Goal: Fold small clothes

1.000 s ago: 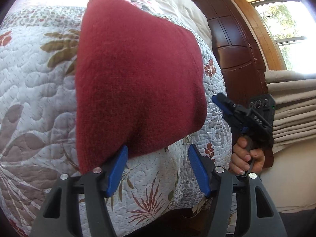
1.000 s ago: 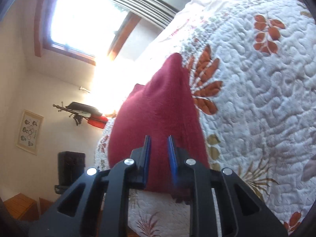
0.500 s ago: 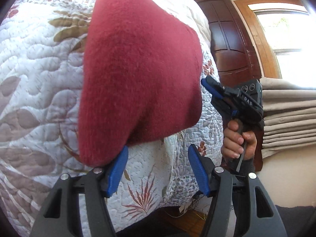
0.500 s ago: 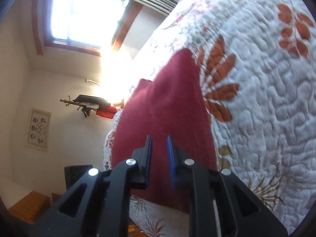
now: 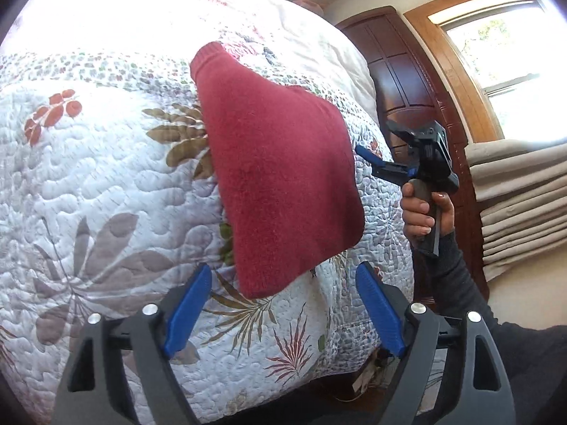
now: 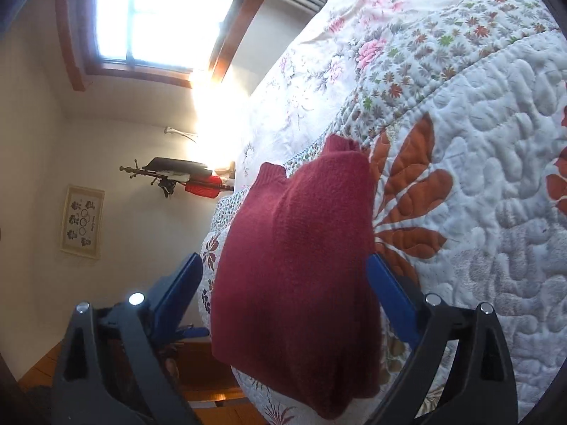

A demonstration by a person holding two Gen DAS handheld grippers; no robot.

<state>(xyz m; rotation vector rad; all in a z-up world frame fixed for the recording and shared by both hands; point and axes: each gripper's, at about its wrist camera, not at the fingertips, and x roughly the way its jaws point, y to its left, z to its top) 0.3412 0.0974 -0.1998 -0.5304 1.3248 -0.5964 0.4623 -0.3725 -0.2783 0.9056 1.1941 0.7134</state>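
Bed covered by a white quilted bedspread (image 5: 106,191) with leaf prints in rust, brown and grey; a band of small flowers runs across it toward the head, then a pale floral sheet (image 6: 319,71). Room: cream walls, wood-framed window (image 6: 141,17) blown out by sun, dark wooden panelled door (image 5: 407,88), stacked beige folded blinds or drapes (image 5: 521,191) below a second window, framed picture (image 6: 82,221) on the wall (its marks too small to read). Wooden floor shows past the bed's edge.

Dark red knitted garment (image 5: 280,173), folded to a compact slab, lies flat near the bedspread's front edge, toward its right corner. Long axis runs from the front edge back toward the head; ribbed cuff or neck ends point headward. No label visible.

Left gripper (image 5: 283,308), black with blue pads: jaws spread wide, empty, just short of the garment's near corner and not touching it.

Right gripper (image 6: 285,301): jaws likewise spread wide, straddling the garment's near end without clamping it. Seen from the left wrist view, a hand (image 5: 423,212) in a dark sleeve holds it beside the garment's right edge.
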